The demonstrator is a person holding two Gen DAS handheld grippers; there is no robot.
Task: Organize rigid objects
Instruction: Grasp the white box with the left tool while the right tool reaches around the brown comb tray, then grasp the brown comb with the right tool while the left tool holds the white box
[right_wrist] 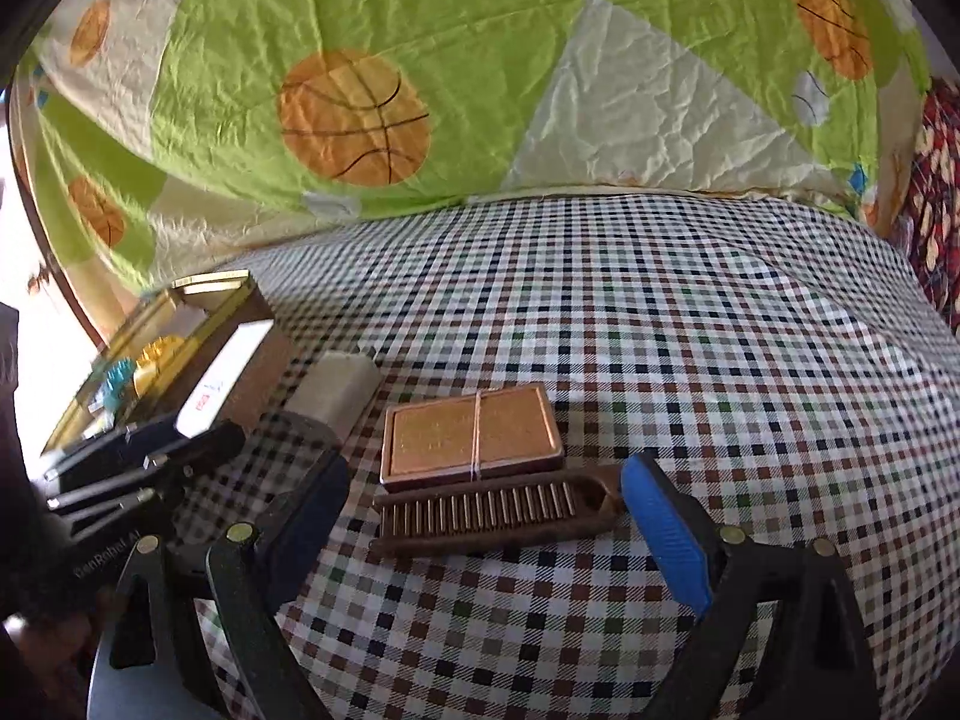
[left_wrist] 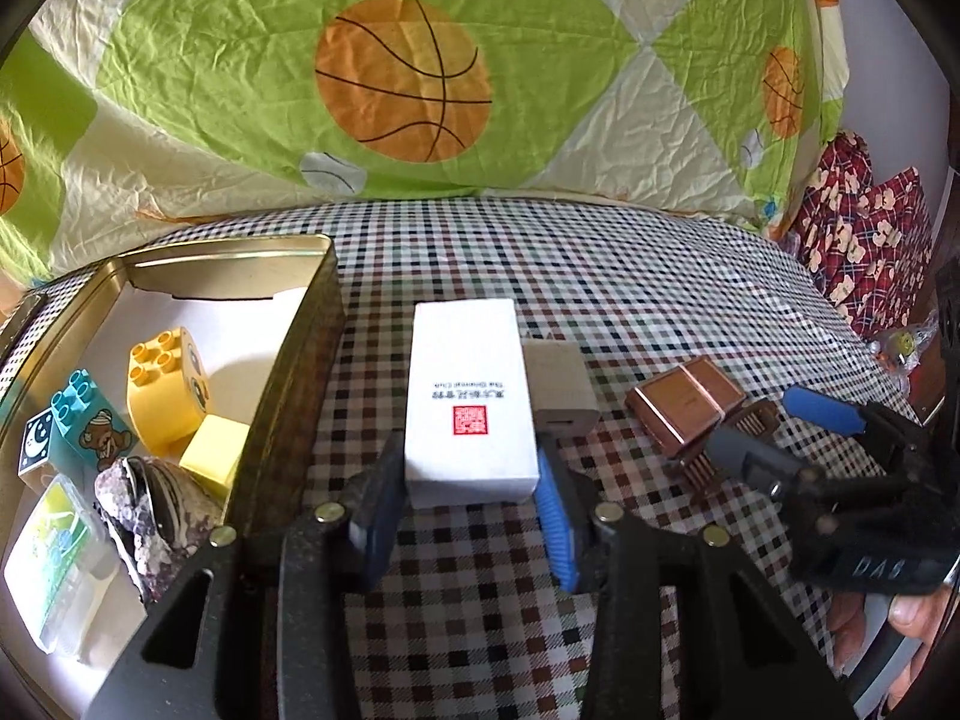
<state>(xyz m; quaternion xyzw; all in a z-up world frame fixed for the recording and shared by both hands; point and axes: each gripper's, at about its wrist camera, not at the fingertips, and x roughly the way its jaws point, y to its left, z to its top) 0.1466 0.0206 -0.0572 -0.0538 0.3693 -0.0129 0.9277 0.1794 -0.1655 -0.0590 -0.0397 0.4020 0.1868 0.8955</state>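
Blocks lay in the tin (left_wrist: 288, 354); left gripper (left_wrist: 468, 510) clamped the white box (left_wrist: 468, 402), right gripper (right_wrist: 486, 534) gaped around the comb (right_wrist: 492, 513), still loose.

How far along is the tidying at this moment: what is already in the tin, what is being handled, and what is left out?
Done: yellow toy block, teal bear block and a few other small things lie in the gold metal tin. In hand: left gripper fingers flank the white rectangular box. Left: grey block, copper flat case and brown wooden comb, between the open right gripper fingers.
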